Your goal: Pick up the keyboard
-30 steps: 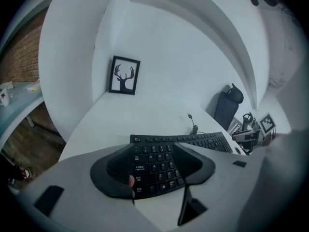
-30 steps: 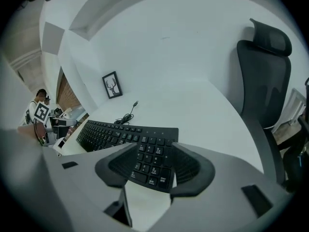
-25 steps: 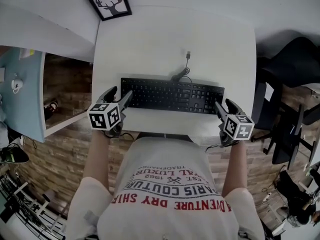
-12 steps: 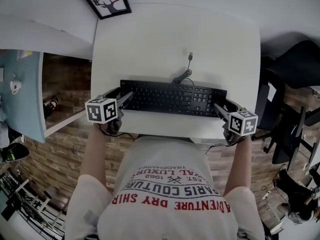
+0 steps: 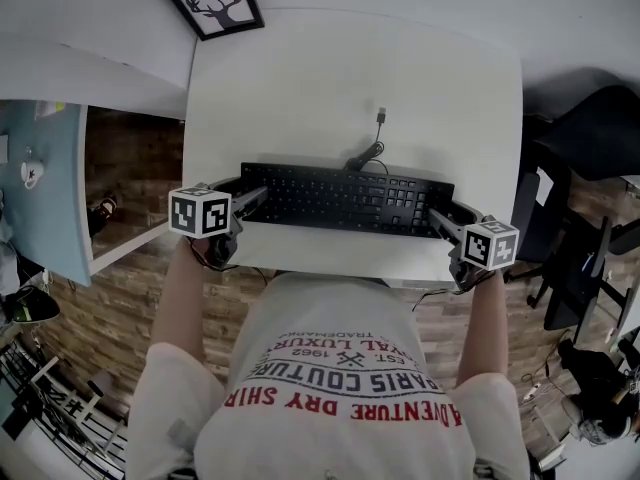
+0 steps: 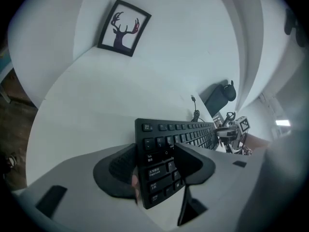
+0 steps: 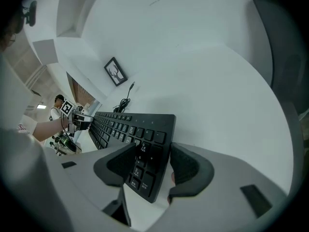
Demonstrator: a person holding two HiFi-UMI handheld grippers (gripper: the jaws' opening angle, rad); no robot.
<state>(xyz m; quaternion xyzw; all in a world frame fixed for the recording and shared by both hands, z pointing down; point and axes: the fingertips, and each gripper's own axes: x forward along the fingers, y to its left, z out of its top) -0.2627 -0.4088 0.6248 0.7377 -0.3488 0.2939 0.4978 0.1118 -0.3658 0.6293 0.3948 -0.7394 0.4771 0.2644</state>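
Contents, read from my left to my right:

1. Pale blue tabletop (image 5: 45, 183), off the left side of the bench. Wood-plank floor (image 5: 130, 168) shows between the two.
2. Framed picture (image 5: 215, 4), black frame, silhouette of an antlered deer head. It sits just beyond the far left corner of the white bench (image 5: 330, 78).
3. My left tool (image 5: 243, 190), marker cube on top, angled down at the left end of the keyboard (image 5: 345, 196). Its jaws are wide and closing. The keyboard's left end stands between them, one pad over the keys and the other at the outer edge (I cannot tell whether the pads press yet).
4. Keyboard, black, full size, keys up. It lies lengthwise across the bench near my edge of it, with each end inside one of my tools.
5. Cable (image 5: 368, 148), black. It leaves the keyboard's far edge in a loose curl and ends in a plug (image 5: 380, 115) lying free on the bare bench.
6. My right tool (image 5: 447, 214), marker cube on top, angled down at the keyboard's right end. The jaws are wide with the number-pad end between them. One pad is over the keys. A sliver of white bench shows between the keyboard's edge and the other pad, so this tool has no grip.
7. Black office chair (image 5: 590, 128), on the floor off the bench's right side, well apart from the keyboard
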